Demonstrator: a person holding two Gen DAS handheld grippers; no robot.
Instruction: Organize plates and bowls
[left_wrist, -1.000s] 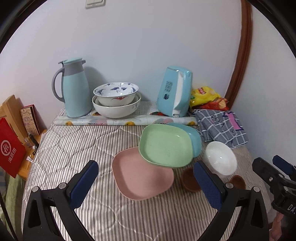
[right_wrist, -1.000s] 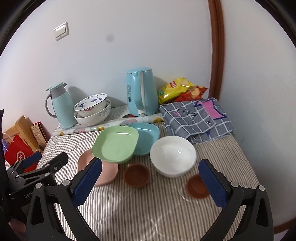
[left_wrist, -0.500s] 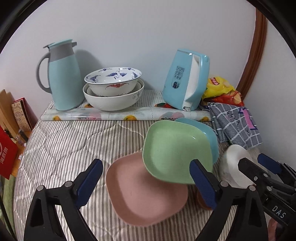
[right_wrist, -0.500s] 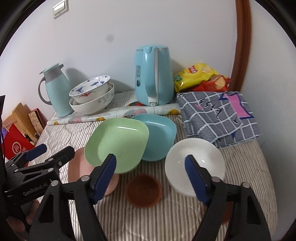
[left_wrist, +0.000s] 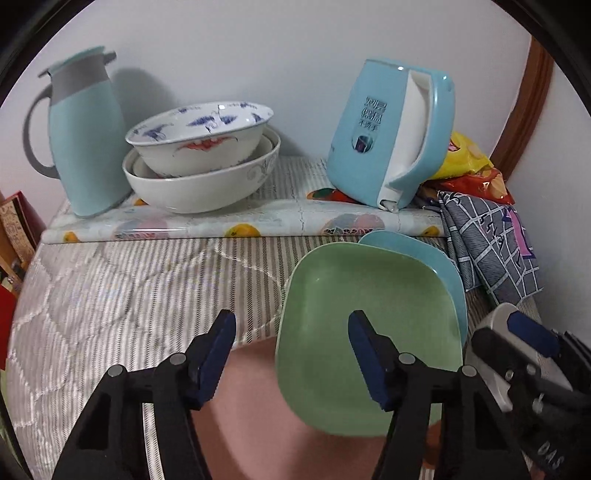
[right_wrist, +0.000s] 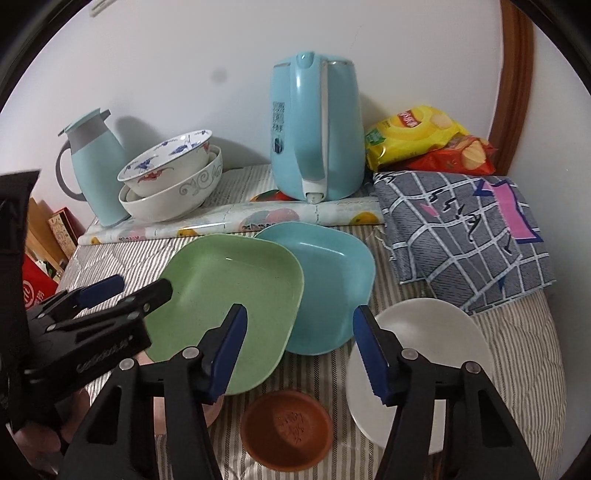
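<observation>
While the green plate (right_wrist: 229, 295) is lying mid-table, overlapping the pink plate (left_wrist: 258, 417) and blue plate (right_wrist: 328, 284), both dishes are showing empty. Left gripper (left_wrist: 291, 354) and right gripper (right_wrist: 299, 350) are hovering half-open, jaws just closing, gripping nothing. Striped cloth (left_wrist: 129, 291) is lying bare leftward.

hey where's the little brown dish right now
In the right wrist view the small brown dish sits low in the middle on the striped cloth, just below the green plate and left of the white bowl.
</observation>
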